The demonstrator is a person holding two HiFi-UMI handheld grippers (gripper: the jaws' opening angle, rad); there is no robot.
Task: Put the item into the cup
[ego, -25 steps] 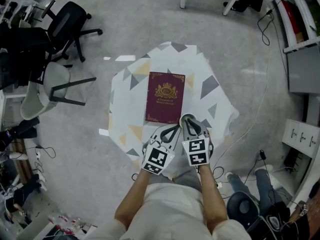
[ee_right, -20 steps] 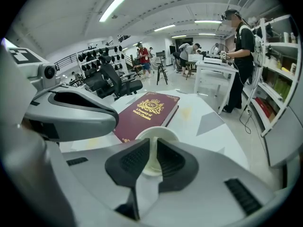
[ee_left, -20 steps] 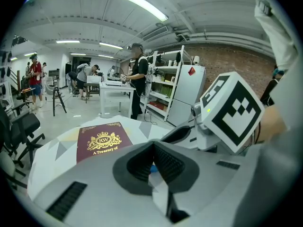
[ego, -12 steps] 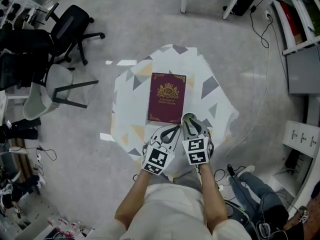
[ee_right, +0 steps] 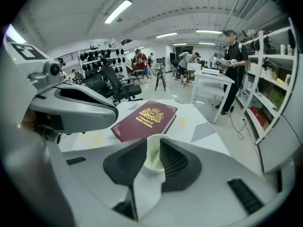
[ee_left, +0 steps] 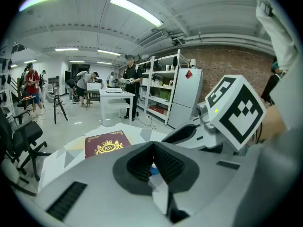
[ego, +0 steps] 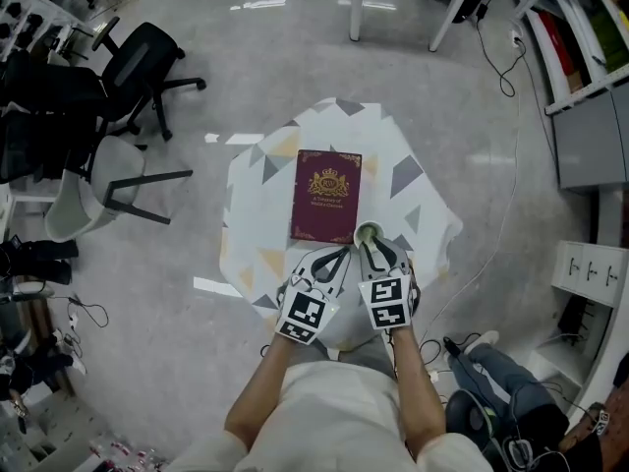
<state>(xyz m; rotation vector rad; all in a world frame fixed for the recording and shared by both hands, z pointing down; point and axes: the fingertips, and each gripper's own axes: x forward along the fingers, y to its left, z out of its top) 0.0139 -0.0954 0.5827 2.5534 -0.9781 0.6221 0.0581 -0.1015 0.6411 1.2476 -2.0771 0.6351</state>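
**At the near edge of a patterned table, two hand-held grippers side by side, one on a cup**

Nearest the head camera, a person's forearms (ego: pixel 263 389) reach forward, a gripper in each hand, the two tools close together at the near edge of the table (ego: pixel 254 190). On the person's left, the left gripper (ego: pixel 343 253) has its jaws drawn almost together, and its own view shows a small blue item (ee_left: pixel 152 170) wedged between the ribbed pads. On the right, the right gripper (ego: pixel 369 240) is closed on a pale cup (ee_right: pixel 152 160). The cup is upright with its mouth open, a pad against either side of it, and it stands at the table's near right.

Just beyond the cup, beside it, a maroon book (ego: pixel 326 196) with a gilt crest lies flat at the middle of the tabletop, which is covered in white with grey and yellow triangles. Farther off, on the grey floor to the left, are a pale chair (ego: pixel 90 177) and a black office chair (ego: pixel 145 49). In the right gripper view, a standing person (ee_right: pixel 234 65) in dark clothes is beside a white bench (ee_right: pixel 212 82) and open shelving (ee_right: pixel 272 74) at the back of the room.
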